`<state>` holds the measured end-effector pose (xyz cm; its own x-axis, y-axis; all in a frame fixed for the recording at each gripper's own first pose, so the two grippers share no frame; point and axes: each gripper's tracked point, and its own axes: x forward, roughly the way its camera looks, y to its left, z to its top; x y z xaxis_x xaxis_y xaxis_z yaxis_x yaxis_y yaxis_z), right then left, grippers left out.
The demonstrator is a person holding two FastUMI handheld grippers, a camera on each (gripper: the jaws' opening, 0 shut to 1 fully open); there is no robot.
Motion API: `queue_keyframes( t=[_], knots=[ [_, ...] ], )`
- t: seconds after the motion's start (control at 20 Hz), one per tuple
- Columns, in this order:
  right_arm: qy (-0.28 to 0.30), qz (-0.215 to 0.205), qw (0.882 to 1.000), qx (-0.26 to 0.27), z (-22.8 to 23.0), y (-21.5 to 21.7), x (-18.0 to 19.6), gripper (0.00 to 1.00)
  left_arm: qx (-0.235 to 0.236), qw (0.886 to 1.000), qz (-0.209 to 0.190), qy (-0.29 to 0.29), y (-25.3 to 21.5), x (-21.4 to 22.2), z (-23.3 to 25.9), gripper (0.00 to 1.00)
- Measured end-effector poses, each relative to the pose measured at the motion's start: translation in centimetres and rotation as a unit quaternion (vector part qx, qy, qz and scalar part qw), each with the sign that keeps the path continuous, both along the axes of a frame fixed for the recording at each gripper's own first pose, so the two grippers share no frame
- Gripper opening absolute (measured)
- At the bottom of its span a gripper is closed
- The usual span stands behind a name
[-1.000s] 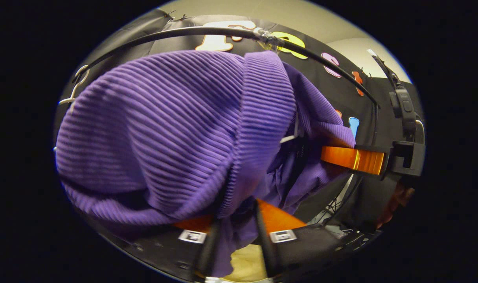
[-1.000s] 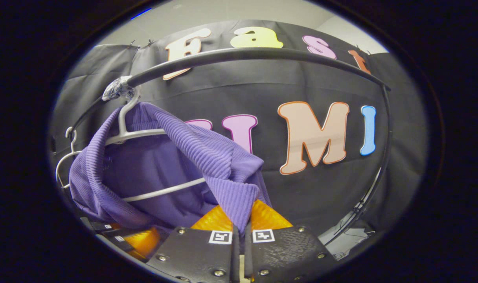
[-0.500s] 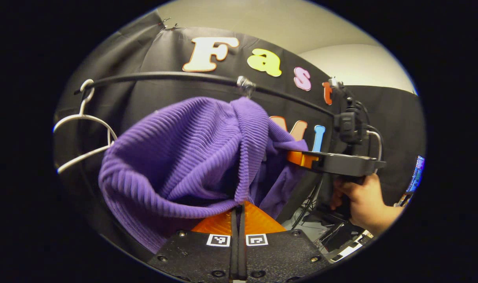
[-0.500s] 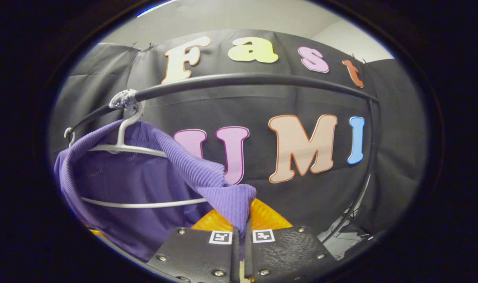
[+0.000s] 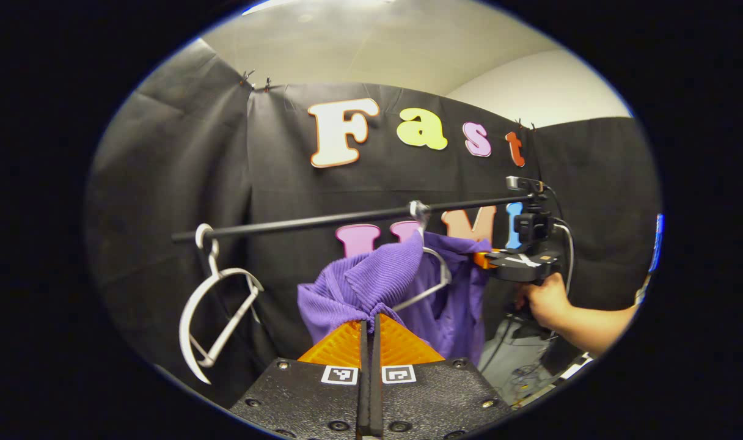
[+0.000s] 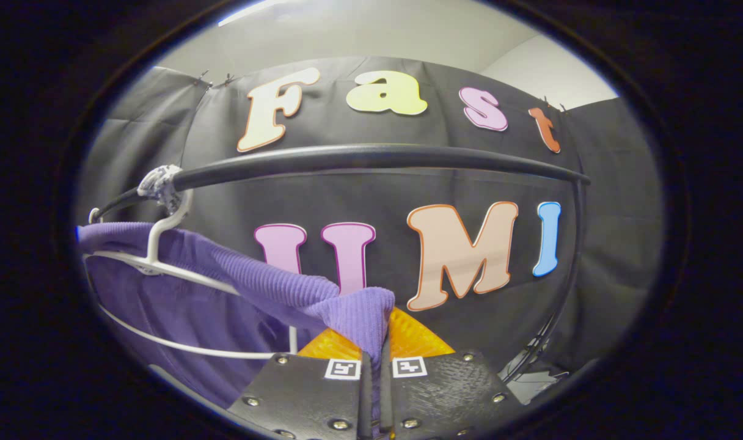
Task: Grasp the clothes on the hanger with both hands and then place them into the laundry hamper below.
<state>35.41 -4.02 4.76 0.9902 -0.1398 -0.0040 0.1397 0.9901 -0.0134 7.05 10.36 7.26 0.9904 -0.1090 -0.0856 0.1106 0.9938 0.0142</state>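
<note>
At the bottom of the left gripper view, your left claw (image 5: 369, 322) has its two orange fingers pressed together on a bunched fold of the purple ribbed garment (image 5: 377, 284). From that pinch the cloth runs up and back to the white hanger (image 5: 429, 278), which hangs by its hook from the black rail (image 5: 322, 221). Farther along the same rail, to the left, an empty white hanger (image 5: 209, 318) hangs tilted. At the right of that view, your hand (image 5: 545, 299) holds the right claw (image 5: 483, 258) level against the garment's far edge. Down in the right gripper view, the right claw (image 6: 374, 342) is clamped on a purple corner of the garment (image 6: 267, 287), which stretches leftward over the white hanger (image 6: 164, 269) under the rail (image 6: 359, 157).
</note>
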Motion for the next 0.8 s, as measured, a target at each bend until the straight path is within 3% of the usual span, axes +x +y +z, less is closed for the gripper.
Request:
queue_keyframes(
  t=[0.2, 0.35, 0.45, 0.6, 0.8],
  knots=[
    [-0.004, -0.003, 1.000, 0.019, -0.7, -0.4, 2.4, 0.05, 0.024, 1.000, 0.000, -0.007, 1.7, 1.6, 1.3, 0.00],
    [0.002, 0.002, 0.999, 0.037, -1.9, -0.2, 4.4, 0.05, 0.028, 0.999, 0.023, -0.004, 4.8, 3.5, 1.7, 0.02],
    [0.005, 0.006, 0.999, 0.037, -2.8, 0.1, 5.5, 0.05, 0.029, 0.999, 0.041, 0.007, 6.4, 5.1, 0.3, 0.00],
    [0.023, -0.001, 0.999, 0.038, -5.5, -0.6, 7.1, 0.05, 0.045, 0.998, 0.036, 0.010, 5.6, 7.3, -1.8, 0.00],
    [0.059, -0.006, 0.996, 0.065, -10.2, -1.9, 8.5, 0.05, -0.002, 0.998, 0.028, 0.049, 5.0, 8.8, -6.8, 0.00]
  ],
)
